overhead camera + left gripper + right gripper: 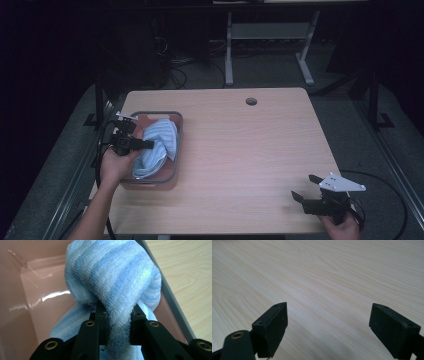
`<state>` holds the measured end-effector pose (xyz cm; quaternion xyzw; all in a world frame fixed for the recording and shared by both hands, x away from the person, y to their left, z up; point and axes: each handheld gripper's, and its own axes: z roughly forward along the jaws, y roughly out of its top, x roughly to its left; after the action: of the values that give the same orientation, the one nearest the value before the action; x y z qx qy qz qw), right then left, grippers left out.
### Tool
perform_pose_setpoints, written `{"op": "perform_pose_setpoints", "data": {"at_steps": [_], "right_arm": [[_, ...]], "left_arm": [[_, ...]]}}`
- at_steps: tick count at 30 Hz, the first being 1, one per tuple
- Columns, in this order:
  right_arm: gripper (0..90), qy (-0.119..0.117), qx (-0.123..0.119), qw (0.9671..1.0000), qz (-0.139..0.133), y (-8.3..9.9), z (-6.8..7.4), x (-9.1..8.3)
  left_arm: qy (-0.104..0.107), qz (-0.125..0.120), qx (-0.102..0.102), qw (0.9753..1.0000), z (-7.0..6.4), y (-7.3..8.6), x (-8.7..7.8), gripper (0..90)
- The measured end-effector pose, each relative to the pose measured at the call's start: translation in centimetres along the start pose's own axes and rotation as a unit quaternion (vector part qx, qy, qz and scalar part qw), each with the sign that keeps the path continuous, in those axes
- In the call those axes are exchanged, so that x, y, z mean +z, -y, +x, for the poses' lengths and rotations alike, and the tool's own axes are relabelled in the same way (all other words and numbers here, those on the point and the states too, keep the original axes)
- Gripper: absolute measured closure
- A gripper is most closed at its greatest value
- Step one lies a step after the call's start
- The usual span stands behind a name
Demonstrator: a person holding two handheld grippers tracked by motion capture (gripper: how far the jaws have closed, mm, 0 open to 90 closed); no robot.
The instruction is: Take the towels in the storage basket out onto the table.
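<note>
Towel (112, 277) bunched in pink bin (176, 131), at table's (250, 150) left side. My left gripper (117, 322) clamped on fold of it, cloth pinched between jaws, bulk humped just ahead of tips. Grip sits mid-fold, probably so whole bundle lifts in one go. My right gripper (328, 327) spread wide, holding nothing, parked low over bare tabletop near right corner, well apart from bin, likely on standby.

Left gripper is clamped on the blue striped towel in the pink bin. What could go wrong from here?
1. The left gripper pinches only one fold of the blue-and-white striped terry towel; the fold may slip out when lifted.
2. The towel drapes on the grey-rimmed pink plastic bin; pulling might drag or tip the bin.
3. The right gripper, open, sits far away over the wooden table, so nothing steadies the bin.
</note>
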<state>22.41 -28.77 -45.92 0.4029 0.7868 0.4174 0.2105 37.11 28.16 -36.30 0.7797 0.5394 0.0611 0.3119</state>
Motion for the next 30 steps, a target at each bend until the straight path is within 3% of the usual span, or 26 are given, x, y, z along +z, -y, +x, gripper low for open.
{"op": "perform_pose_setpoints", "data": {"at_steps": [17, 26, 30], "right_arm": [[14.8, 0.001, 0.0, 1.0, 0.002, 0.0, 0.0, 0.1], [14.8, 0.004, 0.001, 1.0, 0.001, 0.1, -0.2, -0.1], [14.8, 0.005, 0.0, 1.0, 0.002, 0.1, -0.2, -0.1]], "left_arm": [[0.02, -0.034, -0.011, 0.9992, 0.1, -0.6, -1.6, 74.2], [0.004, -0.06, -0.011, 0.9981, -0.4, -1.0, -2.9, 74.3], [0.009, -0.07, -0.007, 0.9975, -0.7, -1.3, -3.4, 74.3]]}}
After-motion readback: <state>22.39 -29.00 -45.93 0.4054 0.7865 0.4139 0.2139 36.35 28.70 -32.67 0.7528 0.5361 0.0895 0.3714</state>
